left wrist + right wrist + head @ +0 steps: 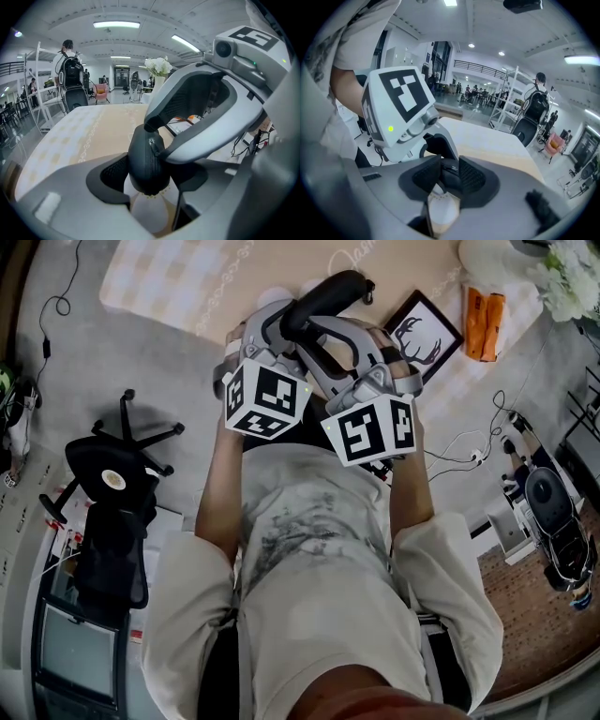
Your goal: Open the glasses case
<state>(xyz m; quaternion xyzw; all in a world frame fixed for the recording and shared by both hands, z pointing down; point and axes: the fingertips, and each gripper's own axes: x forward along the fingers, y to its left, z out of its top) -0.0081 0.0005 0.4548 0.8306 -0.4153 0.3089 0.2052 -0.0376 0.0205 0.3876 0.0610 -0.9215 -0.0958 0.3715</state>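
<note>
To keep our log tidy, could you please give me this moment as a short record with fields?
glasses case: black, zip closed, over the table
left gripper: shut on the case's sides
right gripper: jaws apart, the case's zip end between them
table: beige cloth; a framed antler picture and an orange packet lie on it
task state: case not yet opened

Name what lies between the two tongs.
The black glasses case. Head view: it spans both. It stands between the left tongs' pads in the left gripper view, the right tongs' in the right.
</note>
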